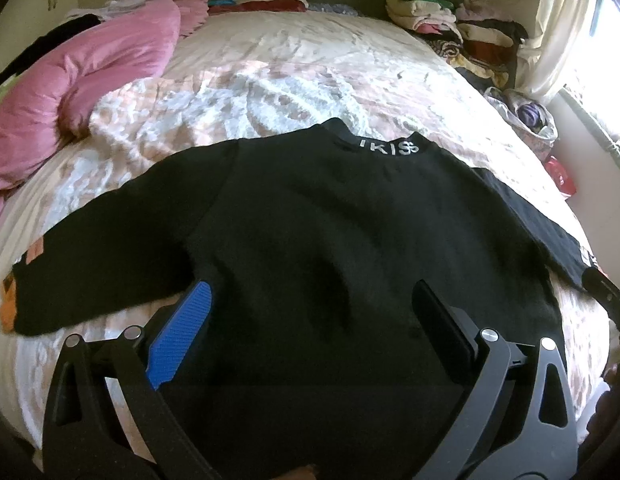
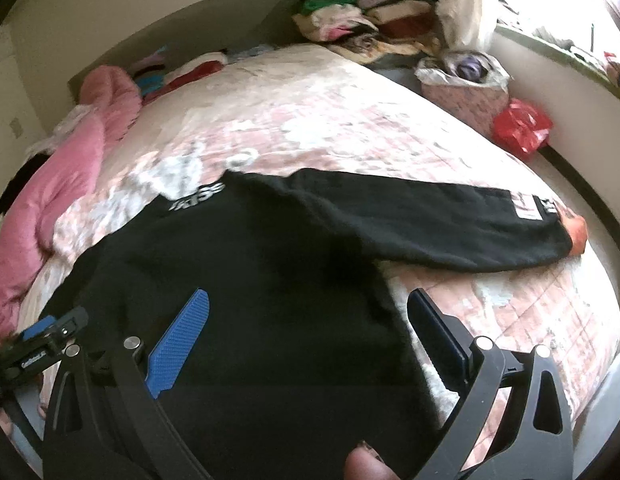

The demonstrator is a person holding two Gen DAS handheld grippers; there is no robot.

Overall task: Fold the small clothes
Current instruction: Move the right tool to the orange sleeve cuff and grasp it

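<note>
A black sweatshirt (image 1: 310, 220) lies flat on the bed with its front down. Its collar (image 1: 384, 148) carries white letters and points away from me. Both sleeves are spread out sideways, and the left one ends in an orange cuff (image 1: 10, 300). In the right wrist view the other sleeve (image 2: 430, 220) stretches right to an orange cuff (image 2: 576, 232). My left gripper (image 1: 312, 288) is open over the lower left body. My right gripper (image 2: 310, 296) is open over the lower right edge of the sweatshirt (image 2: 250, 272). Neither holds cloth.
The bed has a pink and white floral cover (image 1: 290, 80). A pink duvet (image 1: 70, 80) is bunched along the left. Stacks of folded clothes (image 1: 450, 20) sit at the far right corner. A lined basket (image 2: 466, 84) and a red bag (image 2: 522, 126) stand beside the bed under the window.
</note>
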